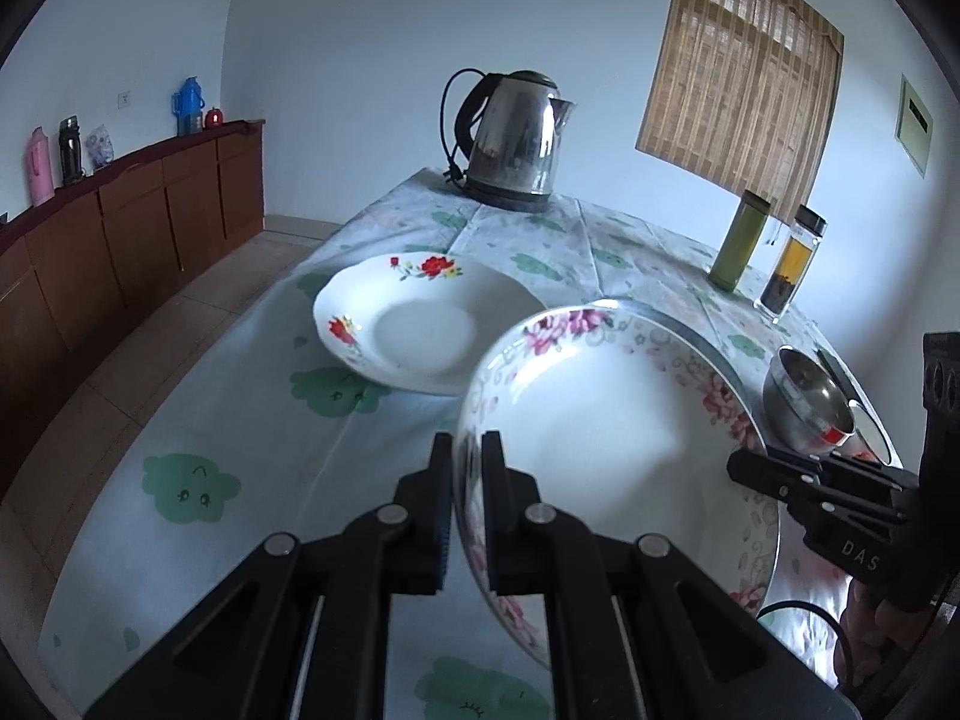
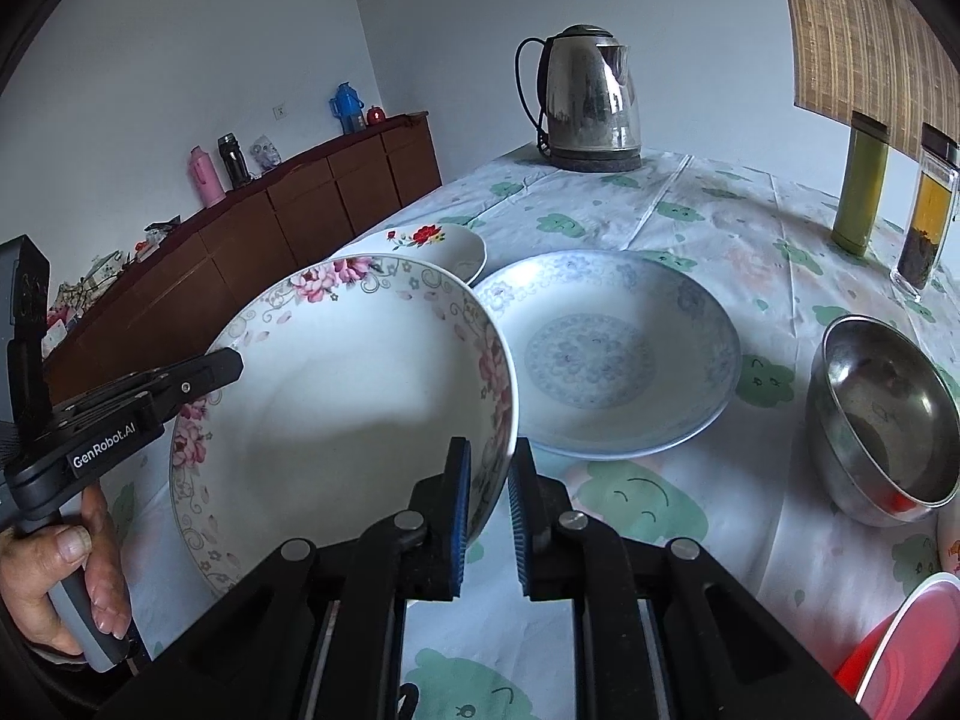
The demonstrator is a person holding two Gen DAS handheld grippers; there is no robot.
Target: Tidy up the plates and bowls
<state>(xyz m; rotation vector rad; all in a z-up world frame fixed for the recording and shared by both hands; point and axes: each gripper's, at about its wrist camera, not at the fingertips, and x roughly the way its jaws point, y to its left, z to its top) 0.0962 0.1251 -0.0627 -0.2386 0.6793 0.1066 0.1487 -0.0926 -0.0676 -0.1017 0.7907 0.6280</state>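
pink-flowered bowl [image 2: 336,408] hangs above the tablecloth [image 1: 240,420], tilted, held by both grippers on opposite sides of its rim. the left gripper [image 1: 467,450] is clamped down on the rim's left side, one finger inside the bowl and one outside, with the thin wall between the pads. the right gripper [image 2: 489,456] pinches the rim on the right side in the same way, its blue pads nearly together with the porcelain between them. in the right wrist view a hand [image 2: 54,576] grips the grey handle of the left tool at the lower left.

behind the bowl, toward the far left edge of the table, sits a red-flowered plate [image 1: 420,324], flat on the cloth. just beside it, toward the middle of the table, lies a blue-patterned plate [image 2: 606,354]; the lifted bowl overlaps its near left rim in the right wrist view, and whether they touch cannot be told. a steel bowl [image 2: 882,420] rests tilted near the right edge of the table, something red showing at its lower rim. a red container [image 2: 900,648] with a white rim pokes in at the near right corner.

at the far edge stands an electric kettle [image 2: 591,102] on its base. a green flask [image 2: 861,186] and a clear bottle [image 2: 927,222] with dark leaves at the bottom stand side by side at the far right edge. a brown sideboard [image 1: 120,222] lines the wall beyond the table.
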